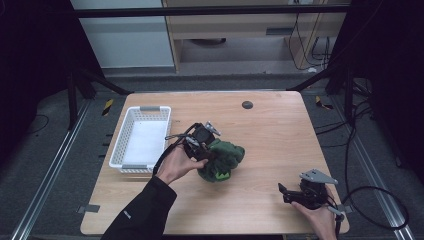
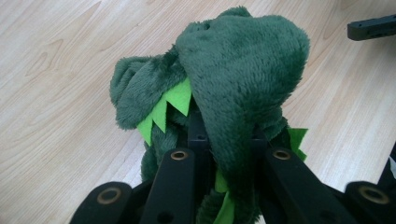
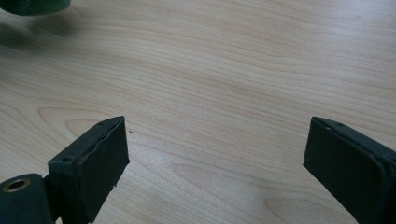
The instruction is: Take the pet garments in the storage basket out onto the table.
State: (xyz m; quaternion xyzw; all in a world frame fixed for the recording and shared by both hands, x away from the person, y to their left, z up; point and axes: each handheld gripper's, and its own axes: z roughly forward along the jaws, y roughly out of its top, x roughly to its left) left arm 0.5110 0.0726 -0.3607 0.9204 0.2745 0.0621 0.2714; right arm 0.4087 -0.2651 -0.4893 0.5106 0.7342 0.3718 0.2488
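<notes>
Left gripper (image 2: 226, 154) clamped on green plush toy (image 2: 233, 74) (jaw tips buried in fur), right gripper (image 3: 215, 154) gaping, empty.

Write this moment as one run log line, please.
left gripper: shut on green plush toy | right gripper: open, nothing between jaws | white basket: left of toy

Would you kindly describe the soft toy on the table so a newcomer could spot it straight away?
Start at the wooden table and find the white basket on its left side. Just right of the basket, near the table's middle, lies the plush toy, gripped by the left claw. It is the one soft thing there: dark green fur with bright green felt spikes.
</notes>
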